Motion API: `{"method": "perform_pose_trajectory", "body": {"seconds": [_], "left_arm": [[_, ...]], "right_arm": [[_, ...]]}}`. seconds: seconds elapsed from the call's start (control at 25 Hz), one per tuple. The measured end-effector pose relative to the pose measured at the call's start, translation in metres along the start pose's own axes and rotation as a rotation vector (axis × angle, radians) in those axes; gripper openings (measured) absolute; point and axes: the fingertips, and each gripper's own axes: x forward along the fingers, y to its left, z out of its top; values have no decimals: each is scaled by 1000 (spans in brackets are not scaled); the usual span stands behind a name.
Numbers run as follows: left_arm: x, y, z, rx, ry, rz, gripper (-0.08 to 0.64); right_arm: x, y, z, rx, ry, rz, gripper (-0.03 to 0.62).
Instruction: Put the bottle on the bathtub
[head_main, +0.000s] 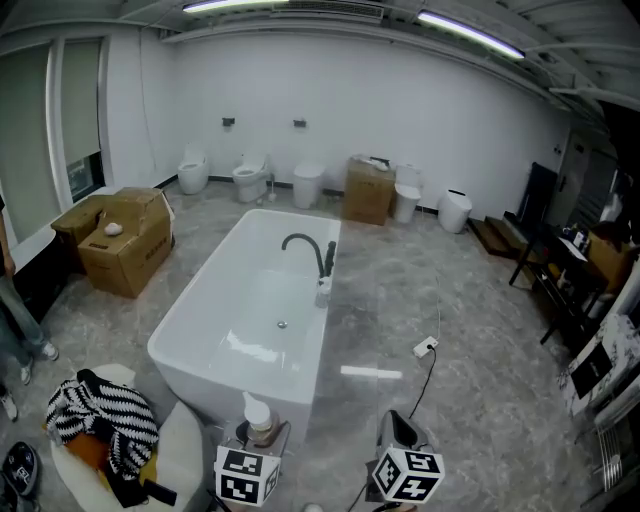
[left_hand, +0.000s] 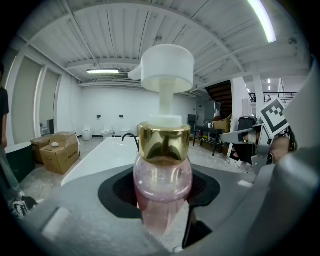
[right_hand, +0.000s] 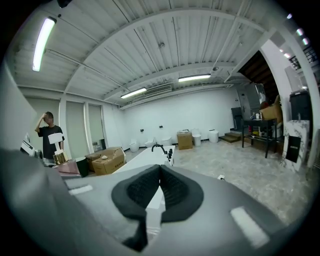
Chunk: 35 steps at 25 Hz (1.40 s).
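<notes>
A pink pump bottle (left_hand: 162, 180) with a gold collar and white pump head stands upright between the black pads of my left gripper (left_hand: 160, 192), which is shut on it. In the head view the bottle (head_main: 259, 419) shows at the bottom, just in front of the near end of the white bathtub (head_main: 205, 300), above my left gripper (head_main: 250, 470). My right gripper (right_hand: 159, 187) is shut with its pads touching and nothing between them; it sits at the bottom of the head view (head_main: 405, 470), right of the tub. A black tap (head_main: 308, 250) rises from the tub's right rim.
Cardboard boxes (head_main: 120, 238) stand left of the tub. A striped cloth (head_main: 100, 420) lies on a white seat at bottom left. Toilets (head_main: 250, 178) line the far wall. A cable and plug (head_main: 426, 348) lie on the floor at right. A person (right_hand: 50, 137) stands at left.
</notes>
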Motion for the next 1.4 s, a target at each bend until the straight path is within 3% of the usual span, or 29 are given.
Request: {"method": "perform_pose_trajectory", "body": {"seconds": [0.72, 1.4], "left_arm": [[107, 3, 59, -12, -21, 76, 222], [163, 10, 77, -17, -22, 78, 222]], "right_arm": [[119, -43, 51, -14, 10, 112, 3], [159, -86, 51, 11, 44, 86, 3]]}}
